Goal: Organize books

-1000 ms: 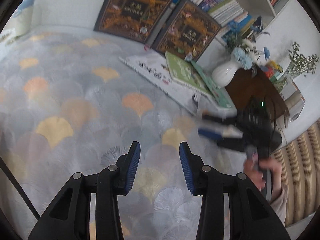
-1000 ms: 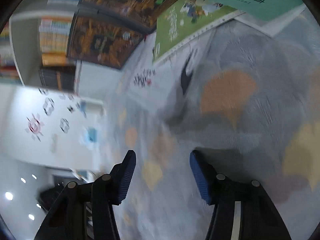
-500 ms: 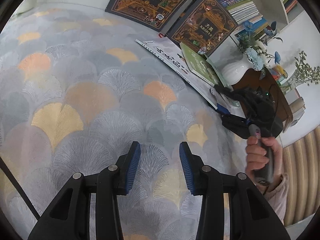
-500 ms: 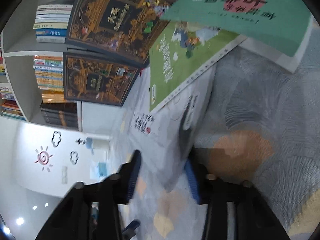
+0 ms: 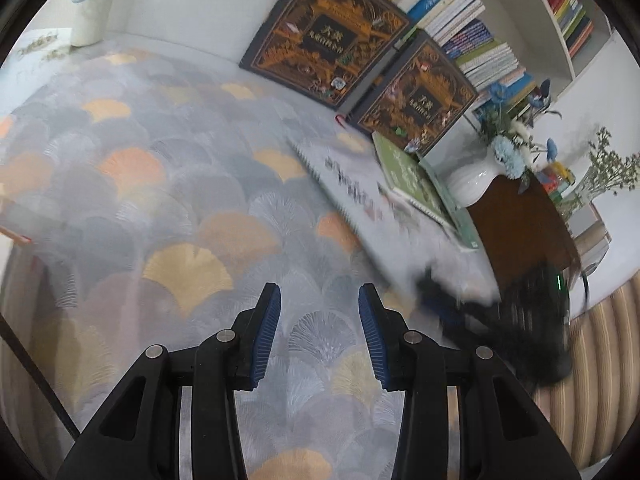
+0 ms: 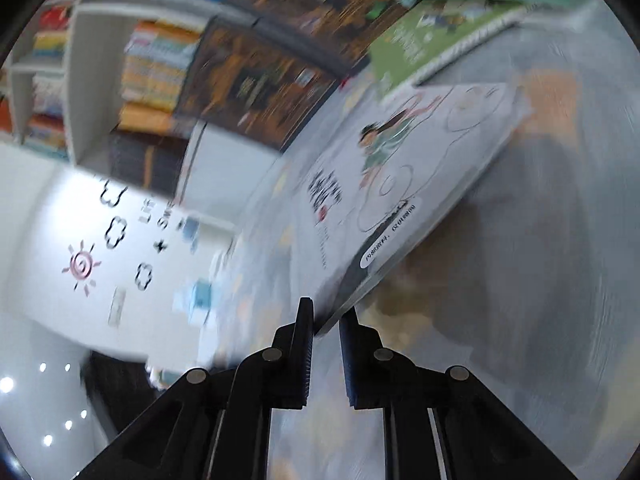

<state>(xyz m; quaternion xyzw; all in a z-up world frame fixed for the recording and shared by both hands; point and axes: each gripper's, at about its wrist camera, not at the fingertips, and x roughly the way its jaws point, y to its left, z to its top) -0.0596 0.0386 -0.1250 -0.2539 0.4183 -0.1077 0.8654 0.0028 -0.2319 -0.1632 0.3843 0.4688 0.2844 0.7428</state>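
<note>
White paperback (image 6: 404,184), thin and floppy by the look of it, is pinched at its near corner in the right gripper (image 6: 325,334), whose jaws are nearly closed on the edge; the far end sits under the green book (image 6: 436,40) on the patterned rug (image 5: 168,200). I'd guess it's light but will sag and maybe slip from a corner hold, so grabbing nearer the spine seems safer. Left gripper (image 5: 319,332) hangs wide and empty over the rug, well short of the white paperback.
</note>
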